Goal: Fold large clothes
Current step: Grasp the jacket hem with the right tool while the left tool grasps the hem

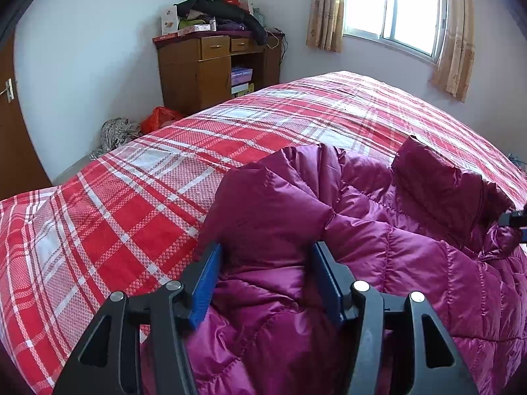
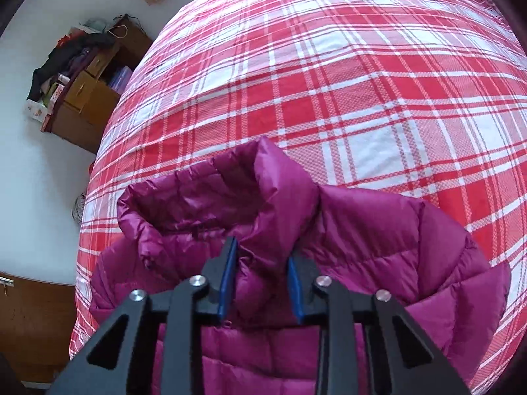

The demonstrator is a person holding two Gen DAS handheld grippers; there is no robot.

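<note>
- The right gripper [image 2: 262, 279], at the bottom centre of the right wrist view, had its blue pads [image 2: 227, 283] pinched on a puffed ridge of the magenta down jacket [image 2: 378, 247] just below the collar [image 2: 204, 194]; the fabric bulged between the jaws, so I judged it clamped rather than merely straddled.
- The left gripper [image 1: 266, 283], low in the left wrist view, stood with its fingers [image 1: 206, 288] well apart; a thick fold of the jacket rose between them, touching the right-hand pad, but whether the left-hand pad pressed on it could not be told; I read it as not yet gripped.
- To do this step well, the left jaws likely needed to close on a full fold, not the slippery shell alone; both grips should take matching points so the jacket lifts evenly, since the padded fabric would probably spring back and slide.
- The jacket lay crumpled at the near edge of the red plaid bedspread [image 1: 115, 204], filling the lower right of the left wrist view; its collar stood open towards the centre of the bed.
- Farther off, a wooden cabinet [image 1: 197, 75] heaped with clothes stood at upper centre; a curtained window [image 1: 395, 10] lit the upper right.
</note>
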